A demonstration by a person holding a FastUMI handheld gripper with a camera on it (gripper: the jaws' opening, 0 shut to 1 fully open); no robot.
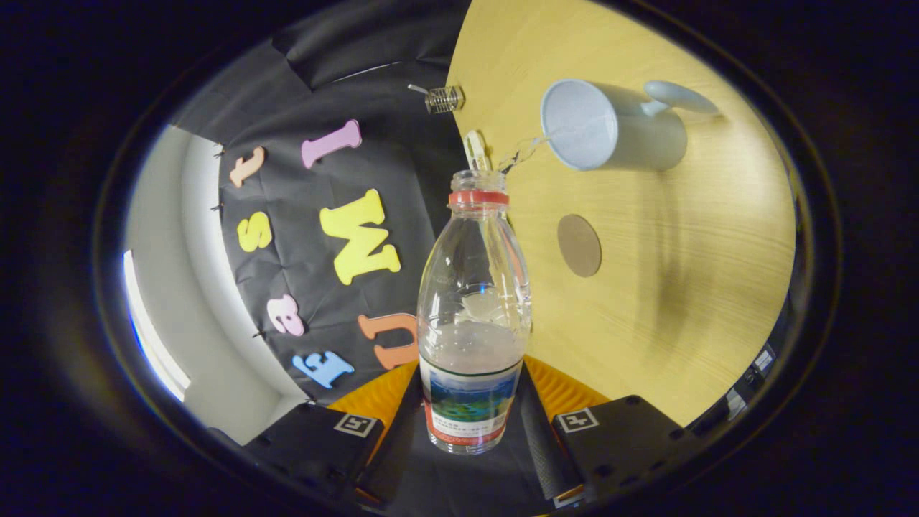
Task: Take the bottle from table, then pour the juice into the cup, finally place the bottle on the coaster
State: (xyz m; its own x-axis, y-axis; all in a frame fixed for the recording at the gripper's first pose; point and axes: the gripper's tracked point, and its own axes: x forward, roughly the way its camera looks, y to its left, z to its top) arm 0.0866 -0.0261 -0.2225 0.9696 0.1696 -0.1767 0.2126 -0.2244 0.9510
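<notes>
My gripper [470,420] is shut on a clear plastic bottle [474,316] with a red neck ring and no cap, both fingers pressing its labelled lower part. The whole view is rolled, so the bottle is tilted over the wooden table [689,301]. A thin stream of liquid [528,149] runs from the bottle's mouth into the pale blue mug [610,126], which stands on the table beyond the fingers with its handle on the far side. Some liquid remains low in the bottle. A round brown coaster [579,245] lies on the table between the mug and the bottle.
The booth's black cloth wall [316,237] rises along the table's far edge. A small metal clip [444,99] and a pale clip [475,151] sit at that edge near the mug. A white wall [187,287] stands beyond the cloth.
</notes>
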